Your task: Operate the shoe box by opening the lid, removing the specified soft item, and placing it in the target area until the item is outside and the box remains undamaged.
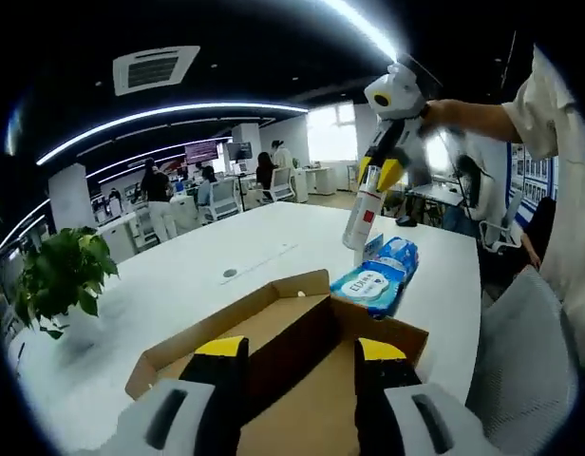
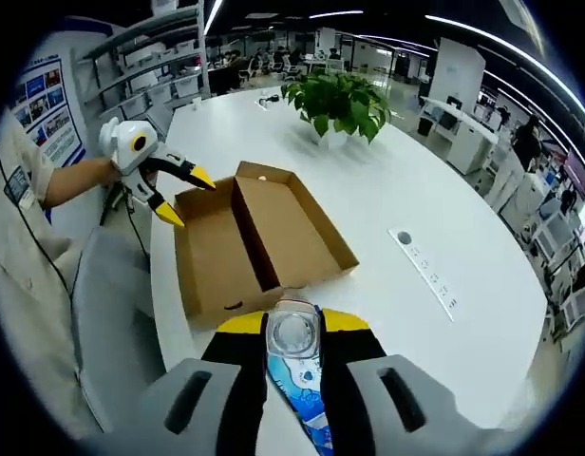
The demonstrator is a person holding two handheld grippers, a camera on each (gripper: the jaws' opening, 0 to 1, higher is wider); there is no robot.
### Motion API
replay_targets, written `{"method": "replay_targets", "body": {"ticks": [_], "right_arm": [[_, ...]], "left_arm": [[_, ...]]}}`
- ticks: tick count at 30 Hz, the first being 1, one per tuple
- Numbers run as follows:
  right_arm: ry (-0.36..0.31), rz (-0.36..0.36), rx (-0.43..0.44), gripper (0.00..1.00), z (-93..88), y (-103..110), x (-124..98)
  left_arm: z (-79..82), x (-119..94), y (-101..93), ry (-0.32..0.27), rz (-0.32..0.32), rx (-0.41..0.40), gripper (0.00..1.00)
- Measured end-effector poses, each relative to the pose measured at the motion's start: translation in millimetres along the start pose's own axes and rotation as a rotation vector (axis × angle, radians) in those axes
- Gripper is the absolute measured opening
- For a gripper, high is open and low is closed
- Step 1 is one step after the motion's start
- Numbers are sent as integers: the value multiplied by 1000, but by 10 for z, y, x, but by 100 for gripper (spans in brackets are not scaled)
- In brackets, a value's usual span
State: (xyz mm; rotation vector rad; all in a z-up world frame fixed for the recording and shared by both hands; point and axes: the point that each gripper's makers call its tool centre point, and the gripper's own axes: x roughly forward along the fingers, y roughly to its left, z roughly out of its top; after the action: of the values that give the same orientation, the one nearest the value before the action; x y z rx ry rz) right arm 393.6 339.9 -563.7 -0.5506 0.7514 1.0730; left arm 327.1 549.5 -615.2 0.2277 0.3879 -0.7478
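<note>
An open cardboard shoe box (image 1: 292,318) lies on the white table (image 1: 179,285), its lid folded flat beside it. My left gripper (image 1: 300,351) is open above the box, nothing between its yellow-tipped jaws. A soft blue and white pack of wipes (image 1: 378,280) hangs just beyond the box's far corner, with my right gripper (image 1: 378,176) shut on its upper end. In the right gripper view the pack (image 2: 297,366) sits between my right gripper (image 2: 294,328) jaws, the box (image 2: 292,237) lies ahead, and the left gripper (image 2: 193,199) stands open at the box's left edge.
A potted plant (image 2: 340,104) stands on the table past the box. A socket strip (image 2: 425,266) is set into the tabletop to the right. A grey chair (image 2: 112,313) is at the table's edge on the left, by the person's sleeve (image 2: 17,190). People and desks are far behind.
</note>
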Motion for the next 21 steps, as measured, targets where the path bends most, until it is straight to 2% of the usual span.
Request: {"method": "replay_targets", "body": {"ticks": [8, 16, 21], "right_arm": [[71, -3, -55, 17, -149, -291, 146], [140, 43, -161, 17, -284, -422, 348], [172, 45, -236, 17, -352, -533, 452]], "left_arm": [[-191, -270, 206, 25, 82, -61, 47], [-421, -473, 336, 66, 139, -121, 49], [-492, -602, 389, 72, 169, -153, 50]]}}
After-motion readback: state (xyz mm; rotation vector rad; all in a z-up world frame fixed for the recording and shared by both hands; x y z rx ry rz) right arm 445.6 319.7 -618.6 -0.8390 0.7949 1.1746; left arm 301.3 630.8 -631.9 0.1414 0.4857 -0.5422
